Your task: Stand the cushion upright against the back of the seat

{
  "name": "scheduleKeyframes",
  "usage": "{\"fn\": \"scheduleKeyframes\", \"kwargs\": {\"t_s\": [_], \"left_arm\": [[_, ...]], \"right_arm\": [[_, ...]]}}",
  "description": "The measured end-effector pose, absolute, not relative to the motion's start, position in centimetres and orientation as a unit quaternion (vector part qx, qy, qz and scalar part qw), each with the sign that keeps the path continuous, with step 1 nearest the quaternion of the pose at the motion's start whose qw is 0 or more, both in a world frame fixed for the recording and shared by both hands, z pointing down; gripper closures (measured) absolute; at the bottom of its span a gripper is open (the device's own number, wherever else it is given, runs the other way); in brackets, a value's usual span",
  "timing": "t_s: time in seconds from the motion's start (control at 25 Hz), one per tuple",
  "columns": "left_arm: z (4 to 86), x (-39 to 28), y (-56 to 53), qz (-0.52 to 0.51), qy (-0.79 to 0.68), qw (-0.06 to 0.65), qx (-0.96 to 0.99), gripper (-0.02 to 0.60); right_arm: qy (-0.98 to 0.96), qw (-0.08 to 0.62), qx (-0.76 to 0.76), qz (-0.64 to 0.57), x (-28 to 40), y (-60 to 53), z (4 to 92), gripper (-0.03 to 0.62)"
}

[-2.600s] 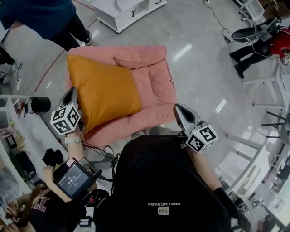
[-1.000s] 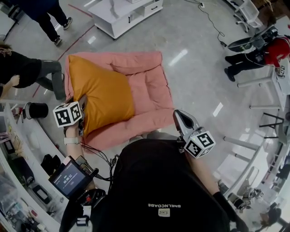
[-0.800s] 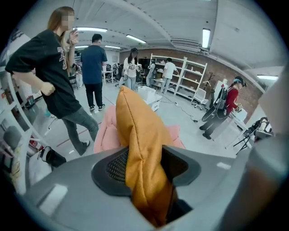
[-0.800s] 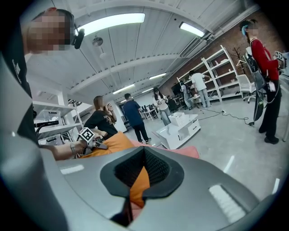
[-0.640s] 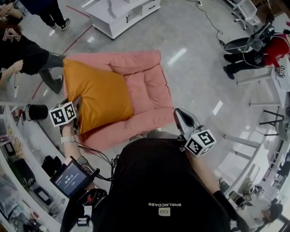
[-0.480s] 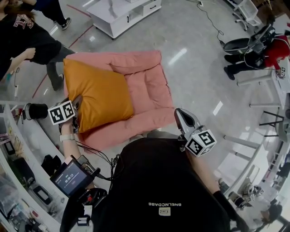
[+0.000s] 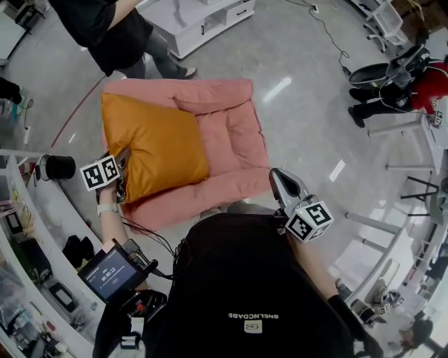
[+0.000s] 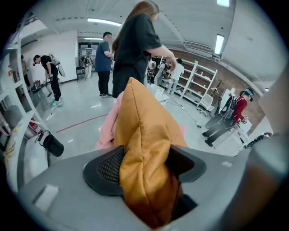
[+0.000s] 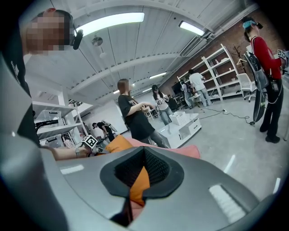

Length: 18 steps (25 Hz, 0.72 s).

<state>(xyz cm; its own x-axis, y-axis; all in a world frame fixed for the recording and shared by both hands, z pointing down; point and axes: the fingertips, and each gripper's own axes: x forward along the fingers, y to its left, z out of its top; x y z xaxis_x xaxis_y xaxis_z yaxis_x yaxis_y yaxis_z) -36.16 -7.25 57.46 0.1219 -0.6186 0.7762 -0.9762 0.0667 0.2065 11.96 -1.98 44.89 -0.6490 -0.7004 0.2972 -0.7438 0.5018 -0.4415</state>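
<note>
An orange cushion (image 7: 157,143) lies tilted over the left half of a pink padded seat (image 7: 234,133), its far corner near the seat's back roll (image 7: 210,91). My left gripper (image 7: 124,159) is at the cushion's near left corner. In the left gripper view the cushion (image 8: 140,122) rises between the jaws of the left gripper (image 8: 144,158). Those jaws are opening: the fabric rests on the left pad and a dark gap shows on the right. My right gripper (image 7: 275,175) hovers shut at the seat's near right corner, holding nothing. The right gripper (image 9: 144,151) looks across at the cushion (image 9: 118,143).
A person in black (image 7: 119,28) stands just behind the seat, beside a low white cabinet (image 7: 196,21). A shelf unit with a black cup (image 7: 56,166) runs along the left. A person in red (image 7: 434,66) and metal racks are at the right.
My left gripper has slid a little toward the lower left at the cushion's corner. A person in black has walked from the left to behind the seat. My right gripper has kept still.
</note>
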Motion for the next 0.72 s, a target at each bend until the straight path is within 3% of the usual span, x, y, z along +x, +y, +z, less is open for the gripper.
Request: {"fn": "scheduleKeyframes", "kwargs": {"t_s": [0.28, 0.48, 0.6, 0.72], "left_arm": [[54.9, -35.2, -6.4, 0.206, -0.623, 0.37, 0.657, 0.198], [51.7, -35.1, -6.3, 0.231, -0.635, 0.319, 0.665, 0.203], [48.4, -35.0, -6.4, 0.205, -0.648, 0.286, 0.676, 0.244], [44.8, -33.8, -6.3, 0.165, -0.658, 0.25, 0.691, 0.357]], "right_arm": [[-0.867, 0.042, 0.412, 0.276, 11.6, -1.9, 45.1, 0.589], [-0.869, 0.043, 0.406, 0.279, 11.4, -2.4, 45.2, 0.589], [-0.873, 0.046, 0.397, 0.278, 11.0, -2.8, 45.3, 0.589], [-0.877, 0.043, 0.393, 0.275, 10.8, -3.4, 45.2, 0.589]]}}
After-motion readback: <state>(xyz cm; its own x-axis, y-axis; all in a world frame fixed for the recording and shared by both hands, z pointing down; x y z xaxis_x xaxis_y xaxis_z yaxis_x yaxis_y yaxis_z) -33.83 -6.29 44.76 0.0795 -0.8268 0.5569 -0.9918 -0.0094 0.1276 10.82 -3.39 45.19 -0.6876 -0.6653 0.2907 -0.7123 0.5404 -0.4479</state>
